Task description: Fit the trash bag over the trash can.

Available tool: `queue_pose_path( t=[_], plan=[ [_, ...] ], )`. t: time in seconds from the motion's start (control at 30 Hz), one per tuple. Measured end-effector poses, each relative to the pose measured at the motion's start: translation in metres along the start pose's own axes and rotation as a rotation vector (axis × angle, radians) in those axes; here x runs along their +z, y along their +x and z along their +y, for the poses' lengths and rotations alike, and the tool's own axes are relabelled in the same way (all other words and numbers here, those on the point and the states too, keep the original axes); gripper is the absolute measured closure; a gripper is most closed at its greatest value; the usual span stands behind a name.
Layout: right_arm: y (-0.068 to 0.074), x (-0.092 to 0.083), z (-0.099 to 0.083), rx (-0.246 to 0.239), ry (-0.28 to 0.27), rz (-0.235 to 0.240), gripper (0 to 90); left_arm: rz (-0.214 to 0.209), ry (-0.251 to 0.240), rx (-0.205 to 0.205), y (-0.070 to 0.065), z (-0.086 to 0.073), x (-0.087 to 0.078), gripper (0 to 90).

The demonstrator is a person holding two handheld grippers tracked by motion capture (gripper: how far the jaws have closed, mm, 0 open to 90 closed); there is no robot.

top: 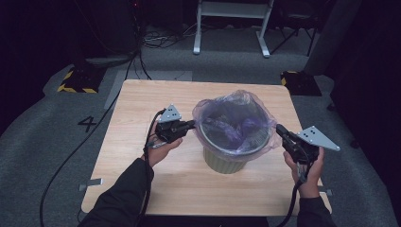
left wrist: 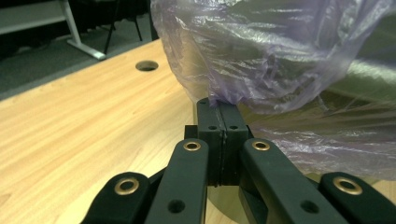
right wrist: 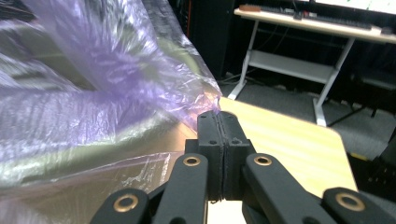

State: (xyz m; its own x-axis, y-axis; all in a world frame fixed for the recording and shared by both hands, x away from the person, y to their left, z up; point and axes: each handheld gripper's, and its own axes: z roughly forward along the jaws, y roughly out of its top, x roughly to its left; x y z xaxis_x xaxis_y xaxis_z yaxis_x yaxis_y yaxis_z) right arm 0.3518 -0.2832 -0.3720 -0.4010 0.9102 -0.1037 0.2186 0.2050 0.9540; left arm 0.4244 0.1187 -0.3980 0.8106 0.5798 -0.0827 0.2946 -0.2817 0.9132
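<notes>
Now both hands low, L gripper (top: 191, 124) & R gripper (top: 279, 128) each pinched on bag (top: 235, 118) rim, opposite sides.

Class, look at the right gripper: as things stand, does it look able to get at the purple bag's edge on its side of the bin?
Probably yes. The right gripper is at the hem of the purple bag over the bin, jaws shut, seemingly pinching film. Nothing stands between them.
</notes>
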Motion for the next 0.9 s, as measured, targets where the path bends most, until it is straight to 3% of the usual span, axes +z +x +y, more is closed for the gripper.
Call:
queue_pose_path(
  t=[0.27,0.37,0.5,0.6,0.63,0.73,0.9],
  plan=[
    [-0.011,0.018,-0.013,0.057,0.052,0.027,89.2,-0.001,0.061,0.019,0.001,-0.007,0.011,84.7],
    [-0.011,0.019,-0.015,0.062,0.051,0.035,89.0,0.010,0.044,0.014,0.002,-0.009,0.007,71.6],
    [-0.012,0.014,-0.014,0.054,0.030,0.042,86.1,0.019,-0.004,0.024,0.003,-0.009,-0.009,48.4],
    [-0.013,0.008,-0.010,0.050,0.003,0.043,75.0,0.037,-0.054,0.035,0.001,-0.007,-0.028,36.4],
    [-0.013,0.004,-0.009,0.051,-0.015,0.051,67.2,0.037,-0.068,0.036,0.000,-0.006,-0.034,33.5],
    [-0.012,-0.005,-0.006,0.047,-0.044,0.074,54.1,0.018,-0.085,0.047,-0.005,-0.005,-0.046,26.5],
    [-0.003,-0.021,-0.004,-0.004,-0.052,0.146,42.8,-0.017,-0.078,0.096,-0.028,-0.006,-0.056,20.0]
  ],
)
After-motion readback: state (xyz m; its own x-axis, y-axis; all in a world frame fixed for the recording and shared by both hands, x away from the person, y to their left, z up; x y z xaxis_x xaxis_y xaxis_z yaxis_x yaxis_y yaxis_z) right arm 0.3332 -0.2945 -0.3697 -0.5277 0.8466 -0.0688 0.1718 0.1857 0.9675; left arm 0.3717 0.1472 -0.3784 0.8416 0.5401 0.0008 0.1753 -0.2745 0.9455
